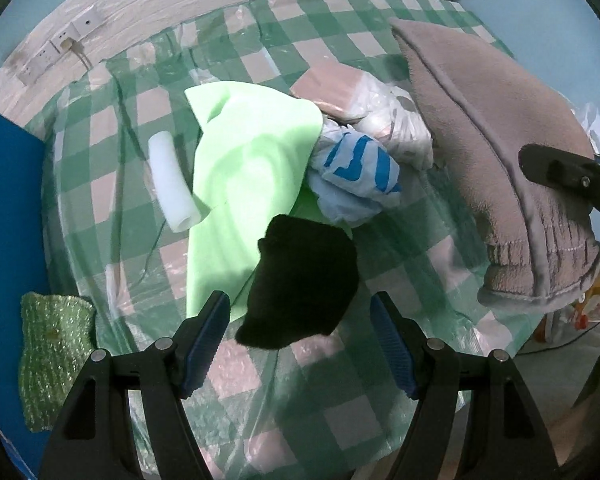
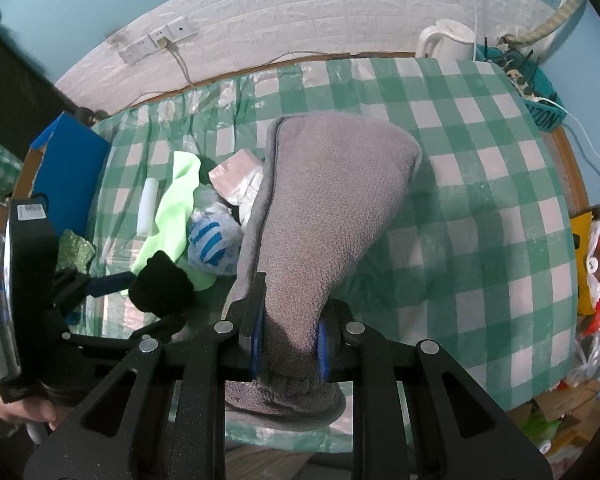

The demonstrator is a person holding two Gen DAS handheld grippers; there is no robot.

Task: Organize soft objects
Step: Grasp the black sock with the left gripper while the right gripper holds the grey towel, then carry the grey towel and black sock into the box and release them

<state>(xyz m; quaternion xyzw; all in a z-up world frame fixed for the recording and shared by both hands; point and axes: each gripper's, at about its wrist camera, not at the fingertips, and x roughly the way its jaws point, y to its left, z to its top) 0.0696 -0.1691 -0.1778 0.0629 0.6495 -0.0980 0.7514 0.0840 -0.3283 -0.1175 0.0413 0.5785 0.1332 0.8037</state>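
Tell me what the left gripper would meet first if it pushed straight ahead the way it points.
Most likely the black sock: it lies directly ahead of the open left gripper, on the light green cloth. The gripper's height above the table is unclear.

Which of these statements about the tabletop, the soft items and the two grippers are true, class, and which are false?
1. The right gripper is shut on the grey slipper. True.
2. The left gripper grips the black cloth. False: its jaws stand open around it.
3. The white foam tube lies beside the light green cloth. True.
4. The tablecloth is plain red. False: it is green-and-white checked.
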